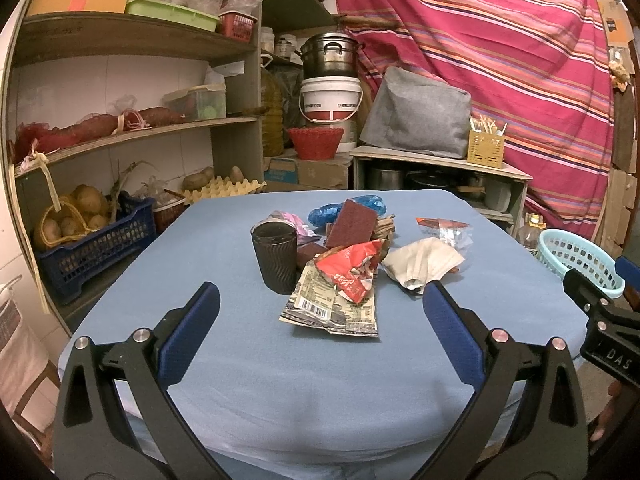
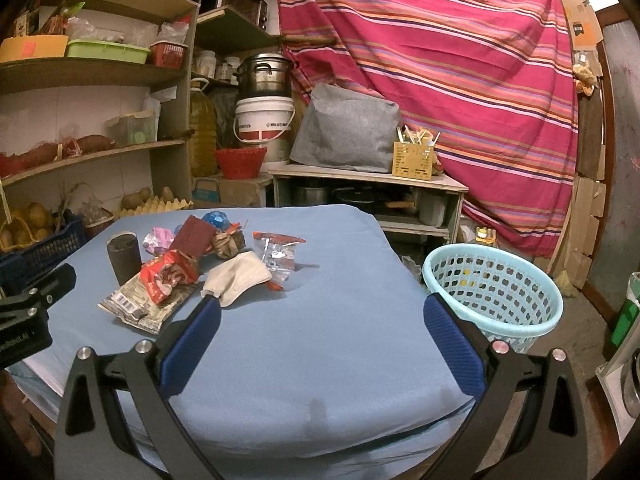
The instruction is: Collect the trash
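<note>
A: Where is the trash?

B: It lies in a loose pile on the blue-covered tabletop [image 1: 304, 380], toward the far half. At the left of the pile stands a dark ribbed paper cup [image 1: 275, 257], upright. Just beside it, nearer the camera, a flat printed wrapper with a barcode [image 1: 320, 312] lies on the cloth, and a crumpled red snack bag [image 1: 352, 272] rests on top of it.

A: And behind those?

B: A maroon carton [image 1: 352, 224] leans tilted among the heap, with a blue plastic bag [image 1: 348, 207] behind it at the far edge of the pile. To the right lie a crumpled white napkin [image 1: 420, 262] and a clear plastic wrapper with red trim [image 1: 446, 230].

A: What about the grippers?

B: The left gripper [image 1: 320, 312] hangs over the near part of the tabletop with its jaws spread wide and nothing between them; the pile sits ahead of it. The right gripper [image 2: 322, 320] is likewise spread wide and holds nothing, with the pile ahead and to its left.

A: Is there somewhere for the trash?

B: A light blue perforated basket [image 2: 494, 294] stands on the floor just beside the right edge of the tabletop.
</note>
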